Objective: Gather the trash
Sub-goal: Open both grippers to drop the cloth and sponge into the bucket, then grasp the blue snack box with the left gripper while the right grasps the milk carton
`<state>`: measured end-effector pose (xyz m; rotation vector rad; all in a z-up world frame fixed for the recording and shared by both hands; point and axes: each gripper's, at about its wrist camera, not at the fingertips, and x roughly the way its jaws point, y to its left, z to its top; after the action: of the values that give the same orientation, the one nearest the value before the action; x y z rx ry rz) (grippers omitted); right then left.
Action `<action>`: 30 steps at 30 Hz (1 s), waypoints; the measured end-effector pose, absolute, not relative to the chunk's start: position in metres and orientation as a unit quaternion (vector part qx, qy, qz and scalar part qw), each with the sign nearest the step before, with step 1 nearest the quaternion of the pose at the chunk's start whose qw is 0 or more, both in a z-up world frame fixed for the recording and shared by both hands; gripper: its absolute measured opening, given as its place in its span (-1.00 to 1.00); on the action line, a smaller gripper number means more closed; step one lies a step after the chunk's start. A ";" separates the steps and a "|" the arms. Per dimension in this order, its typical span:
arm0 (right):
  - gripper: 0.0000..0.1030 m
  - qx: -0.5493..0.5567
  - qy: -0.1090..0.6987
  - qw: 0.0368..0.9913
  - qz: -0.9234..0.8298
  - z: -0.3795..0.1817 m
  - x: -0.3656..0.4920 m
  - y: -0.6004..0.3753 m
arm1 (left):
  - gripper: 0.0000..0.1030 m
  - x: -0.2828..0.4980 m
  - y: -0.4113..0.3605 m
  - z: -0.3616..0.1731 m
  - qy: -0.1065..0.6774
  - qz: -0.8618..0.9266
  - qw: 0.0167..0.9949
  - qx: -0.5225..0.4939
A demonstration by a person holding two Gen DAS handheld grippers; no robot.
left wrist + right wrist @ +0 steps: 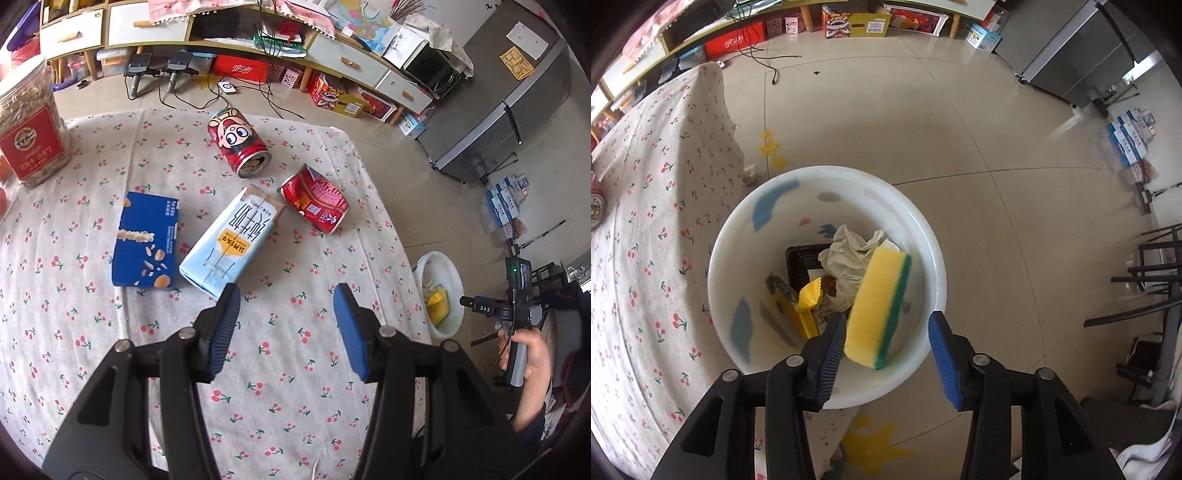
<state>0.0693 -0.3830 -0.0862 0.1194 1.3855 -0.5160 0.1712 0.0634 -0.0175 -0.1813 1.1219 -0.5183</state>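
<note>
With your left hand-held gripper point(284, 295) half open and empty, pinch the light milk carton point(231, 238) across its narrow sides (it crushes easily).

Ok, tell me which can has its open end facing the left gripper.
The cartoon can: its open mouth faces the left gripper. The crumpled can lies angled away, showing only its side.
</note>
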 end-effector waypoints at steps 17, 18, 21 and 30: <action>-0.01 0.134 0.550 0.811 -0.145 -0.027 0.095 -0.341 | 0.05 0.185 0.109 -0.015 0.519 -0.180 0.832 -0.079; -0.01 0.132 0.542 0.819 -0.132 -0.022 0.096 -0.332 | 0.05 0.187 0.112 -0.018 0.523 -0.177 0.830 -0.080; -0.01 0.129 0.528 0.834 -0.093 -0.011 0.105 -0.302 | 0.17 0.193 0.119 -0.026 0.532 -0.162 0.828 -0.077; 0.03 0.121 0.494 0.861 -0.031 -0.003 0.125 -0.232 | 0.34 0.224 0.131 -0.057 0.565 -0.129 0.811 -0.078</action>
<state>0.1250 -0.2320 -0.0025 0.2549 1.0358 -0.0654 0.2240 0.1306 -0.0567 -0.1666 1.2073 -0.2746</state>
